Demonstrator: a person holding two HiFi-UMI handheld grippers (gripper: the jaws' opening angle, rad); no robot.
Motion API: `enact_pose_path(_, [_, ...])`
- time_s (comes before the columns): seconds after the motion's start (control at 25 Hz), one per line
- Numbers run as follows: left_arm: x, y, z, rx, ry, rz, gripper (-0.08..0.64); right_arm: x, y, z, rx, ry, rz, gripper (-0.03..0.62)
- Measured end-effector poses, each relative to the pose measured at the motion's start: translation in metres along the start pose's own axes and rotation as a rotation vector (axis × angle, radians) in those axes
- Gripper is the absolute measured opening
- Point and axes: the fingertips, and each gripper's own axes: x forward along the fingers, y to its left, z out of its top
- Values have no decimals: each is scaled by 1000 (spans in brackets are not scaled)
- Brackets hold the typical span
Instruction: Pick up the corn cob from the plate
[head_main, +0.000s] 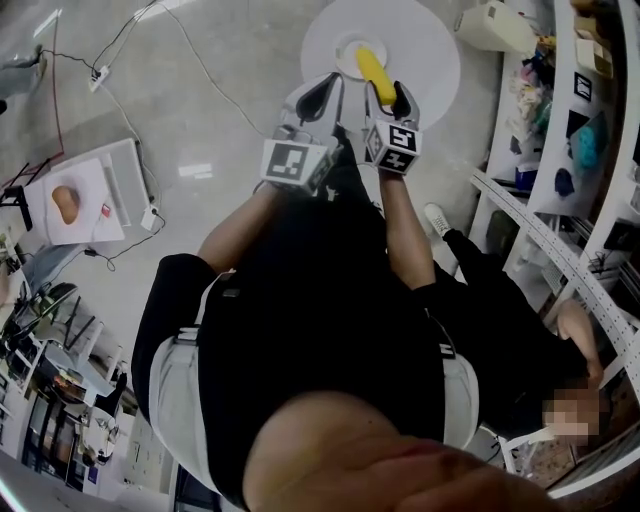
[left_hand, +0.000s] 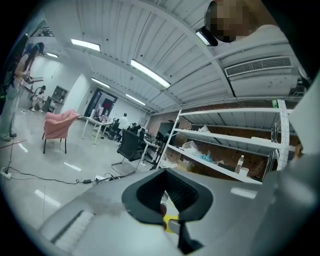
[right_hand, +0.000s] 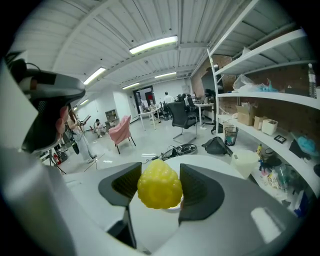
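Both jaws of the right gripper (right_hand: 160, 172) are closed against the corn cob (right_hand: 159, 189), which is clamped end-on between the dark pads and fills the gap between them. Nothing is held by the left gripper (left_hand: 167, 194): its jaws are drawn together, and it is carried just beside the right one, pointed toward the same spot.

In the head view the cob is seen over the near edge of the small plate (head_main: 344, 50), which stands near the middle of the round white table (head_main: 425, 50). Whether the cob is clear of the plate or resting on it cannot be told from above. In the right gripper view a pale rim is glimpsed under the cob, apparently with a gap.

The grasp is therefore judged to be made, and the lift to be in hand or just beginning. A straight upward move is called for next. The grip should be held firm so that the rounded cob is not squeezed out forwards, and the plate should be left undisturbed. No part is called for from the left gripper unless the plate is dragged along.
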Motion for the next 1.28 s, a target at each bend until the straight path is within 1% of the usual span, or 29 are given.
enact_pose_path(0.2, [-13,-5,8,11,-21,-12,5,-17,3,0,-18,-31,-9,250])
enact_pose_path(0.36, [-23,-9,16,18,-36,-25,5,-30,12,8,-21,-53,-9,250])
enact_pose_path(0.64, [-38,-17,20,38,-52,-56,5,-55,22,13,-29,-84,-16,250])
enact_pose_path(1.08, [-53,-24,31,65,-72,-92,5,-95,40,43,-41,-173,-21,249])
enact_pose_path(1.28, [-56,-28,39,72,-85,-107,5,-113,44,54,-60,-174,-48,249])
